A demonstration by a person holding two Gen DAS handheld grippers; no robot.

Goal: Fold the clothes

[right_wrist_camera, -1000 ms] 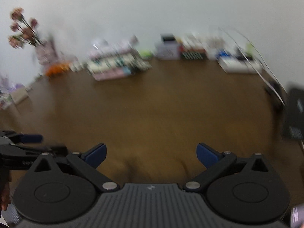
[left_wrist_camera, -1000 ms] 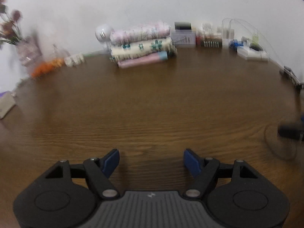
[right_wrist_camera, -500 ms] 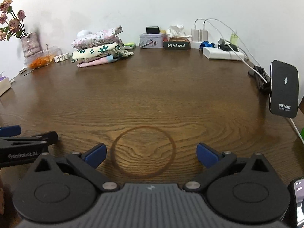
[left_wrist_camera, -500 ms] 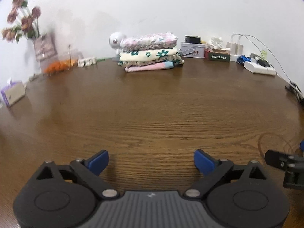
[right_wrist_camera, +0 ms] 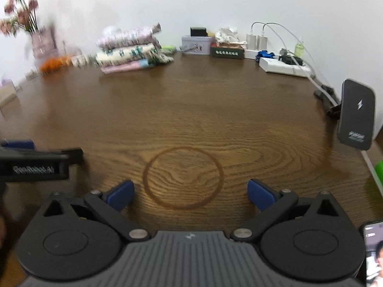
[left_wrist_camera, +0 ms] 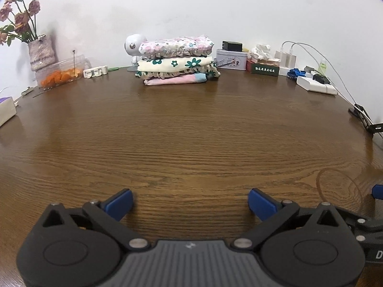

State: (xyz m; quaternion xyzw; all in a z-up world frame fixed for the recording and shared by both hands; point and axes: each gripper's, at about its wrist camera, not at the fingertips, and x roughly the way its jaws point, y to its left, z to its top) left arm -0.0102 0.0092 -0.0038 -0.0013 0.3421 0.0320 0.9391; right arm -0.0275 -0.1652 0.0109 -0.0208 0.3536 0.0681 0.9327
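Note:
A stack of three folded garments (left_wrist_camera: 177,62), floral on top and pink at the bottom, lies at the far edge of the brown wooden table (left_wrist_camera: 191,131); it is blurred in the right wrist view (right_wrist_camera: 130,52). My left gripper (left_wrist_camera: 190,201) hovers over bare wood near the front, its jaws opening wide with nothing between them. Beside it my right gripper (right_wrist_camera: 190,193) stands open over a round ring stain (right_wrist_camera: 183,178), also with nothing in it. The left gripper's body (right_wrist_camera: 36,165) shows at the left of the right wrist view.
Along the wall stand a flower vase (left_wrist_camera: 42,52), a clear box of orange pieces (left_wrist_camera: 59,75), a white figurine (left_wrist_camera: 132,45), a tin (left_wrist_camera: 231,58), a tissue box (left_wrist_camera: 263,65) and a power strip with chargers (left_wrist_camera: 316,86). A charger stand (right_wrist_camera: 356,114) and a phone (right_wrist_camera: 373,253) are at the right.
The left gripper's jaws have spread wider apart. Both views have steadied from heavy blur, though the right one is still slightly smeared. The stack has not moved.

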